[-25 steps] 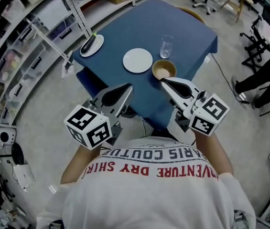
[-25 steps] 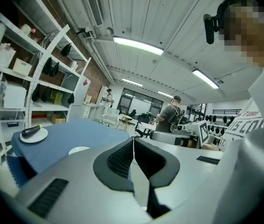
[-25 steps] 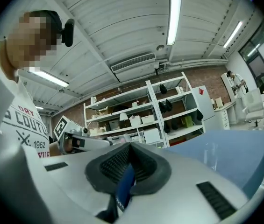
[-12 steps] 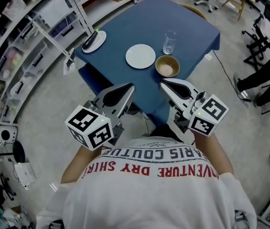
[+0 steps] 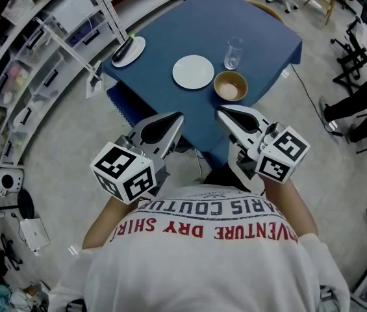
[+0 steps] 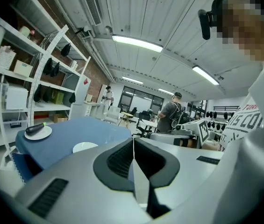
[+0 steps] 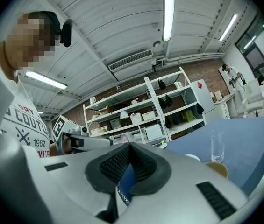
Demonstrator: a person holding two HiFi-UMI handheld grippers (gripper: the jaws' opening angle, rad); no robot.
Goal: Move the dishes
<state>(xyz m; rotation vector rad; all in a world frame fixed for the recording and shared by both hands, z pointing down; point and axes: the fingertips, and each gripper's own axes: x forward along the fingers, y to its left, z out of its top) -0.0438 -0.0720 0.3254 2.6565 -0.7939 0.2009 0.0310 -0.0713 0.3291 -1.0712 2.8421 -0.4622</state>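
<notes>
Flat round white plate (image 5: 193, 71) sits mid blue-clothed table (image 5: 261, 28). Tan round bowl (image 5: 230, 86) at its 4 o'clock, clear tall glass (image 5: 233, 52) at 2. My left gripper (image 5: 175, 118) & right gripper (image 5: 222, 113) hang at 6, short of table, both pinched together, empty. Fits pre-pickup or post-placing; any grab needs jaws apart.

Looking down on a square table under a dark blue cloth (image 5: 170, 31). There's a round white plate (image 5: 193, 71) mid-table, a tan bowl (image 5: 230, 86) just beside it and a clear drinking glass (image 5: 233, 52) near both. The left gripper (image 5: 175, 119) and right gripper (image 5: 222, 112) hover side by side at the near edge, jaws together, nothing held.
</notes>
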